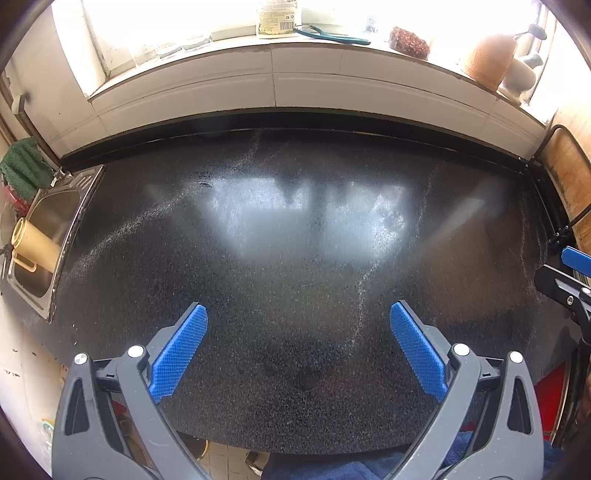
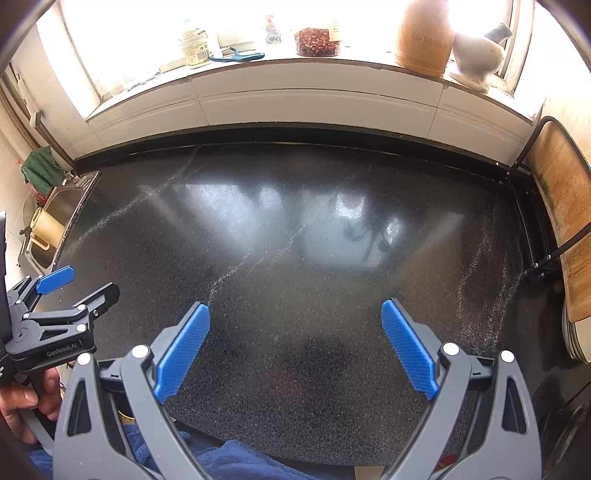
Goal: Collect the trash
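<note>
No trash shows on the black speckled countertop (image 1: 295, 229), which also fills the right wrist view (image 2: 295, 240). My left gripper (image 1: 298, 312) is open and empty, held above the counter near its front edge. My right gripper (image 2: 295, 310) is open and empty too, a little above the counter. The left gripper also shows at the left edge of the right wrist view (image 2: 77, 284), open, held by a hand. A part of the right gripper shows at the right edge of the left wrist view (image 1: 569, 269).
A steel sink (image 1: 51, 229) with a tan mug (image 1: 35, 245) lies at the left. A green cloth (image 1: 24, 170) hangs above it. The windowsill holds a bottle (image 1: 279, 18), pliers (image 1: 332, 36), a bag of red bits (image 1: 408, 40) and a wooden jar (image 2: 424, 35). A wooden board (image 2: 565, 206) stands at the right.
</note>
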